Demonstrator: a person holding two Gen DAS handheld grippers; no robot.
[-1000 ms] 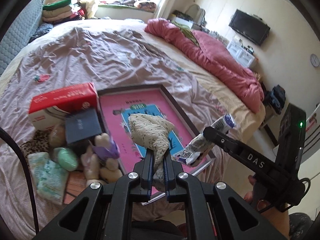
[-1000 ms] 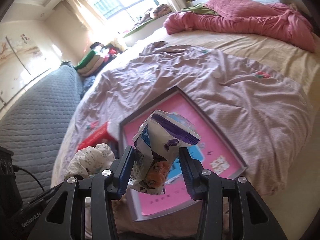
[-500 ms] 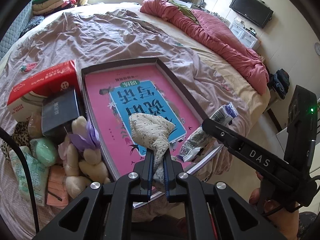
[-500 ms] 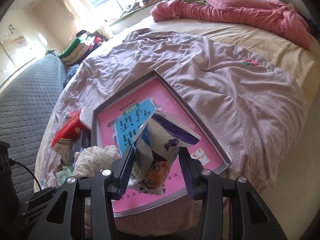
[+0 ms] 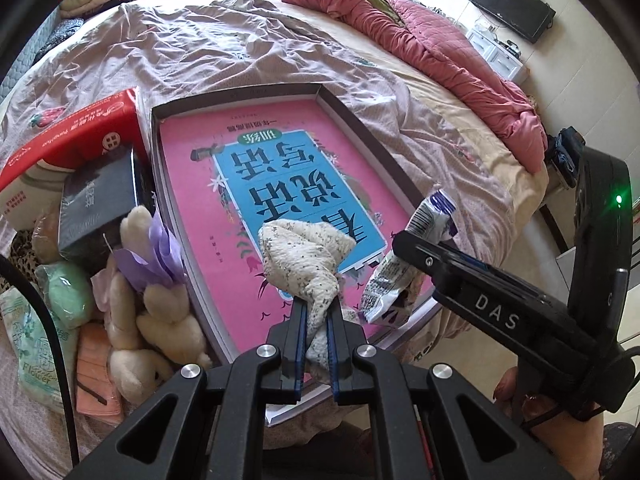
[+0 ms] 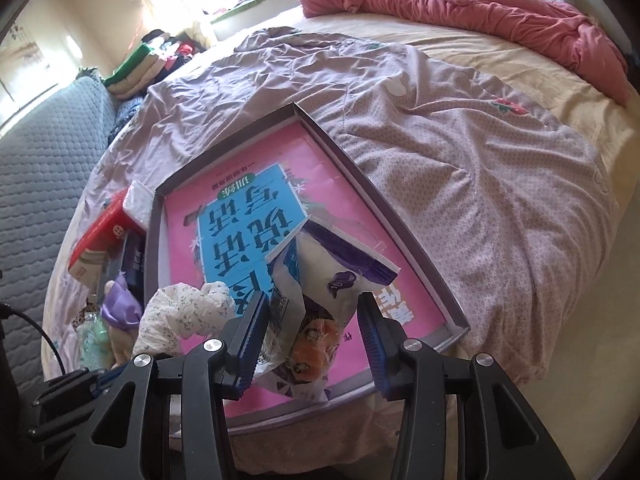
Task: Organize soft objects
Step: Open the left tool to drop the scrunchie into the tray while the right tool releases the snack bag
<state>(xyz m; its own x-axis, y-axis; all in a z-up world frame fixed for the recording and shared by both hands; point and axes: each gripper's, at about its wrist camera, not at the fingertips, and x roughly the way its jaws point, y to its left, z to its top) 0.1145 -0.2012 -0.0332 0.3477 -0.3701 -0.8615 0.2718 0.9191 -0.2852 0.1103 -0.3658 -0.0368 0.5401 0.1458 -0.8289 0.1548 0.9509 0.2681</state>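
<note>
My left gripper (image 5: 317, 316) is shut on a white speckled cloth (image 5: 304, 256), holding it above the near end of a flat box (image 5: 356, 116) with a pink and blue printed bottom. My right gripper (image 6: 310, 320) is shut on a white and purple snack bag (image 6: 320, 280), held over the box's near right part. The bag also shows in the left wrist view (image 5: 404, 264), and the cloth in the right wrist view (image 6: 180, 316). The box (image 6: 344, 152) lies on a mauve bedspread (image 6: 460, 160).
Left of the box lies a pile: a red tissue pack (image 5: 72, 140), a dark box (image 5: 100, 200), a cream plush toy (image 5: 132, 304), a green soft item (image 5: 64, 292) and wipes (image 5: 28, 344). A pink quilt (image 5: 440, 48) lies far right. The bed edge is just behind the box.
Both grippers have moved forward and lower over the box, each still holding its item. The box now fills more of both views.
</note>
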